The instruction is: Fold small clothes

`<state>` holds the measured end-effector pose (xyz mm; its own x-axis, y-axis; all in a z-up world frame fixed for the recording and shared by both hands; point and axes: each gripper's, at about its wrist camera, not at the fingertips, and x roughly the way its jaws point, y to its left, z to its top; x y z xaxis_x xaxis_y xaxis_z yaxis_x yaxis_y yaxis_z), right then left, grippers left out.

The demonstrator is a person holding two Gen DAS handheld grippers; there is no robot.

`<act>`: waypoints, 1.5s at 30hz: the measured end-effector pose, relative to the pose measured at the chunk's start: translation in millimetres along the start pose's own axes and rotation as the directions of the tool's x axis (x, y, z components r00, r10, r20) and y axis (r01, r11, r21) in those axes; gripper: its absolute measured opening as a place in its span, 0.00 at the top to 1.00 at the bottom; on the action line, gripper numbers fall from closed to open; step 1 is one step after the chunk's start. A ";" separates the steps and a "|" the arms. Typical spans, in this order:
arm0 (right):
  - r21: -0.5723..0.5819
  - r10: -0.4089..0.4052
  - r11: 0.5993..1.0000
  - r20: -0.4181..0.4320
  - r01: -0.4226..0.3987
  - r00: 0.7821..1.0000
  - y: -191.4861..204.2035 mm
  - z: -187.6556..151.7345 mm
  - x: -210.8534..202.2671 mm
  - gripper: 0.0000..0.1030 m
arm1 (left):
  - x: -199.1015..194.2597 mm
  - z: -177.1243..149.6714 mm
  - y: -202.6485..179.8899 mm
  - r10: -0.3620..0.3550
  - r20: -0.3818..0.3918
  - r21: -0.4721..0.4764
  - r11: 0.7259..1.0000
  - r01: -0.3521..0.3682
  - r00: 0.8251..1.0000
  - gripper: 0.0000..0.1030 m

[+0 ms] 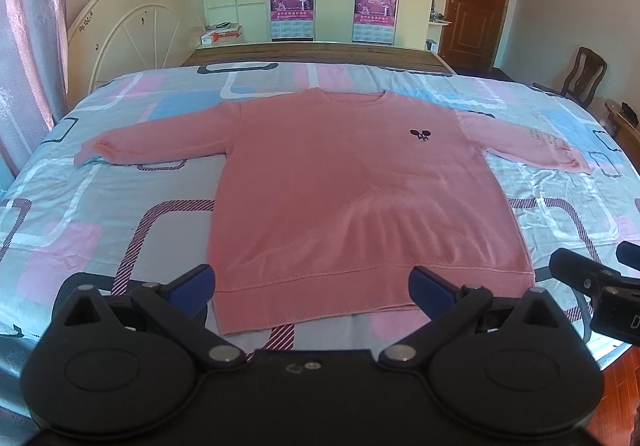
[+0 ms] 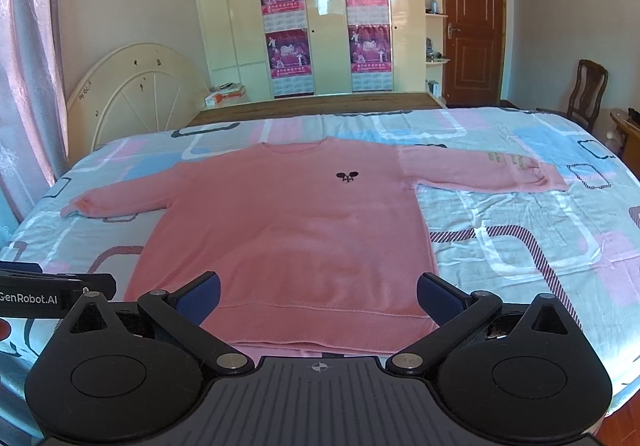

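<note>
A pink long-sleeved sweater lies flat, front up, on the bed, both sleeves spread sideways and its hem toward me; it also shows in the right wrist view. A small dark emblem is on its chest. My left gripper is open and empty, hovering above the hem, blue pads apart. My right gripper is open and empty, also above the hem. The right gripper's body shows at the right edge of the left wrist view; the left gripper's body shows at the left edge of the right wrist view.
The bed's patterned sheet surrounds the sweater. A cream headboard leans at the back left, a wardrobe with posters behind, a brown door and a wooden chair at the right. A curtain hangs left.
</note>
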<state>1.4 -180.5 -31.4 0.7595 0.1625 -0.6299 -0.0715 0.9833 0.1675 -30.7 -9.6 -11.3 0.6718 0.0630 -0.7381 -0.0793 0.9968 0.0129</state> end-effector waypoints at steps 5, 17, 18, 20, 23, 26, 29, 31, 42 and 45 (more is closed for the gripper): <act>0.001 -0.006 1.000 -0.001 0.006 1.000 -0.7 2.3 2.5 0.00 | 3.0 2.0 0.7 0.004 -0.002 0.000 1.000 -0.004 1.000 0.00; 0.002 -0.035 0.999 0.006 0.035 0.999 -7.9 12.4 17.7 0.00 | 18.8 12.9 1.8 0.006 -0.015 -0.002 1.000 -0.006 1.000 0.00; 0.004 -0.037 0.999 0.006 0.037 0.999 -9.0 13.5 19.7 0.00 | 20.9 14.2 1.5 0.007 -0.018 -0.003 1.000 -0.007 1.000 0.00; 0.005 -0.042 0.999 0.010 0.042 0.999 -11.0 14.9 23.7 0.00 | 26.0 16.8 2.0 0.007 -0.024 -0.006 1.000 -0.008 1.000 0.00; -0.007 -0.064 0.998 0.025 0.064 0.998 -11.6 17.3 29.8 0.00 | 33.8 21.5 2.9 0.014 -0.028 -0.005 1.000 -0.014 1.000 0.00; -0.018 -0.074 0.997 0.019 0.074 0.997 -12.6 21.6 39.5 0.00 | 43.5 26.6 1.2 0.026 -0.030 0.007 1.000 -0.026 0.999 0.00; -0.008 -0.069 0.998 0.016 0.069 0.998 -16.3 25.8 49.2 0.00 | 54.3 32.8 0.1 0.032 -0.035 0.010 0.999 -0.032 0.999 0.00; 0.003 -0.070 0.998 0.009 0.070 0.997 -20.5 29.5 57.1 0.00 | 61.8 37.3 -0.7 0.033 -0.039 0.014 0.999 -0.033 0.999 0.00; 0.024 -0.090 0.996 -0.017 0.090 0.996 -47.1 53.9 99.6 0.00 | 105.8 68.7 -10.8 0.057 -0.057 0.022 0.998 -0.056 0.997 0.00; 0.020 -0.094 0.995 -0.029 0.094 0.995 -57.0 62.3 113.9 0.00 | 118.2 78.6 -14.0 0.062 -0.061 0.011 0.998 -0.061 0.996 0.00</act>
<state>132.2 -223.2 -65.4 0.7440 0.0721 -0.6643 0.0137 0.9923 0.1229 107.7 -12.1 -45.7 0.6195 0.1216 -0.7756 -0.1120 0.9915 0.0659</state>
